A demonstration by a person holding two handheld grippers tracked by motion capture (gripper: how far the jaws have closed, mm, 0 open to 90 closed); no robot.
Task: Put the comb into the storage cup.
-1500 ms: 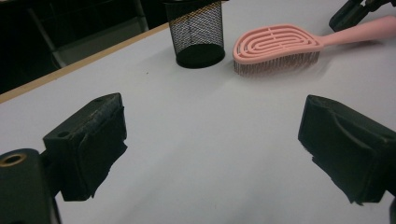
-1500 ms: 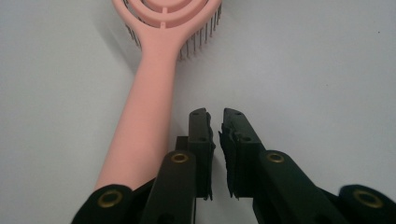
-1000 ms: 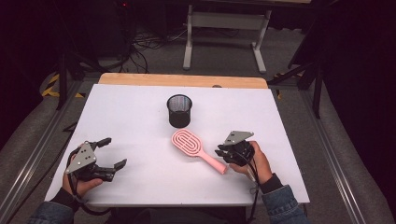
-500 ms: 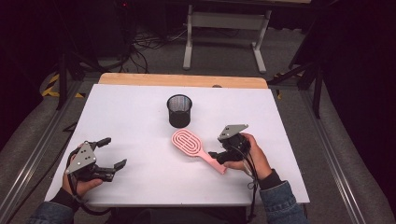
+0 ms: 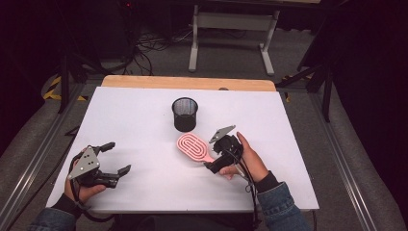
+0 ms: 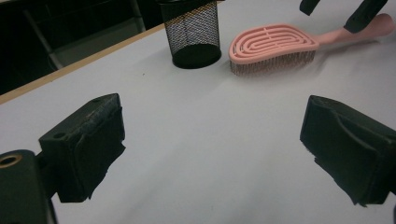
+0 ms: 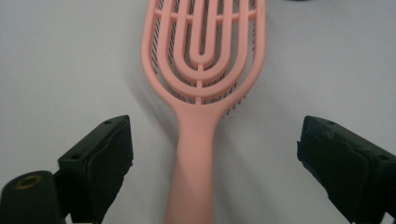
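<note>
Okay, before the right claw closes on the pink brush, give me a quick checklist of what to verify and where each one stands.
1. Right claw open: ok, jaws wide apart.
2. Brush handle between the jaws: ok, roughly centred, touching neither.
3. Brush lying flat on the table, bristles down: ok.
4. Cup upright and apart from the brush: ok.
5. Left claw out of the way: ok, open near the left front of the table.
6. Jaws low enough to catch the handle: cannot tell.
</note>
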